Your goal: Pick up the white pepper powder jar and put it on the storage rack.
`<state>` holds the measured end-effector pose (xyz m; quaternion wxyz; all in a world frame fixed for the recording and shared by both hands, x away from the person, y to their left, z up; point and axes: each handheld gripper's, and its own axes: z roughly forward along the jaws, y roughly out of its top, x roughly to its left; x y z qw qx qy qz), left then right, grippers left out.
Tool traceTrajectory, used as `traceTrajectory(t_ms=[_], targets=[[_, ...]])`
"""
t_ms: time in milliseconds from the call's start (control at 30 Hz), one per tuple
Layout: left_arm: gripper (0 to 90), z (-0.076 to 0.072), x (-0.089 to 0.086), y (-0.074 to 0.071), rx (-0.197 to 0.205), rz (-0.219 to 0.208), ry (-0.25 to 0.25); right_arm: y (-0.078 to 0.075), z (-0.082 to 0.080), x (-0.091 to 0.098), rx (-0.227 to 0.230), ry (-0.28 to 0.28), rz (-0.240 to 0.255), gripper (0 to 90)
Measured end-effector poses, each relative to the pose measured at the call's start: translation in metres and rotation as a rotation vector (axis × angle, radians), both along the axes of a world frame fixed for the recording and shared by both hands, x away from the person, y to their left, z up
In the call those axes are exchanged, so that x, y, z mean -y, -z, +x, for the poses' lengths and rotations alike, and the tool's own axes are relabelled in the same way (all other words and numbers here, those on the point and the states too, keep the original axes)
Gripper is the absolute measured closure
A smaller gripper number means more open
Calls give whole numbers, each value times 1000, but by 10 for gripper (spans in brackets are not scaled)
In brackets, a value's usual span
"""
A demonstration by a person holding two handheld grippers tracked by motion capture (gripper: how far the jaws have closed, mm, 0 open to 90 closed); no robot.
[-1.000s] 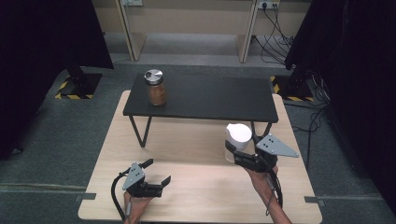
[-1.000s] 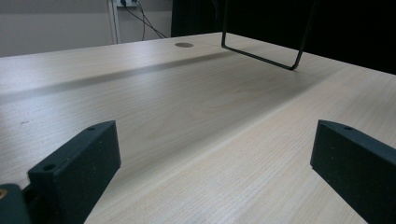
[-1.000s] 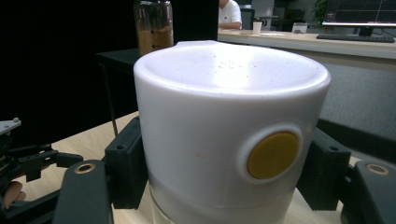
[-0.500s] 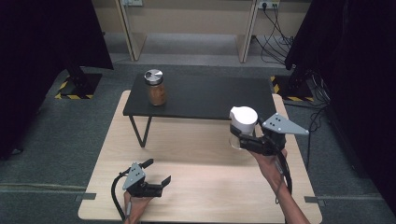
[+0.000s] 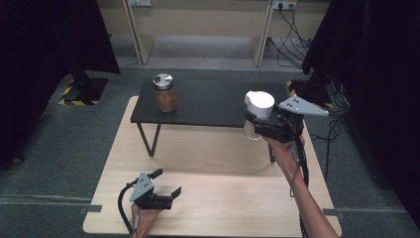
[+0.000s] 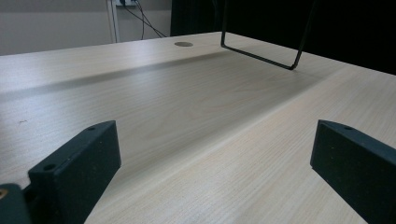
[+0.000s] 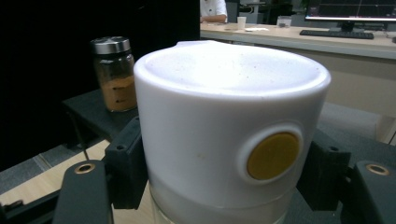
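The right tongs grip a white-capped jar by its sides, holding it in the air above the near right edge of the small black table. In the right gripper view the two black jaws press against the white cap from either side, and a round yellow button sits on the cap's wall facing the camera. Below the cap a clear body is just visible. The person's right hand and forearm reach up from the bottom right of the high view, with a grey three-cornered plate on top of the tool.

The left tongs rest low on the pale wooden counter near its front left edge, held in the person's left hand. Their jaws stand wide apart with nothing between them; the left gripper view shows bare wood grain between the two black jaws and a wire leg of the black table farther off.

A glass jar with a metal lid, holding brown powder, stands upright on the left end of the black table, well apart from both tongs. The black table stands on the far half of the counter.
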<state>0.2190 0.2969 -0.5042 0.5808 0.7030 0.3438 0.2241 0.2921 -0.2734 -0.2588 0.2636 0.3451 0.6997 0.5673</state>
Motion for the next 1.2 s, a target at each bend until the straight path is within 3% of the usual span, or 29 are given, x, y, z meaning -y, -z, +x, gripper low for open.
traceTrajectory(t_ms=[200,867,1200], targets=[[9,0,-1,0,0,-5,3,-3,12,-6,0,30,-3,307],[10,0,0,0,0,-3,2,-4,48,-18,-9,223,12,307],[10,0,0,0,1,-3,2,-7,55,-24,4,265,11,308]])
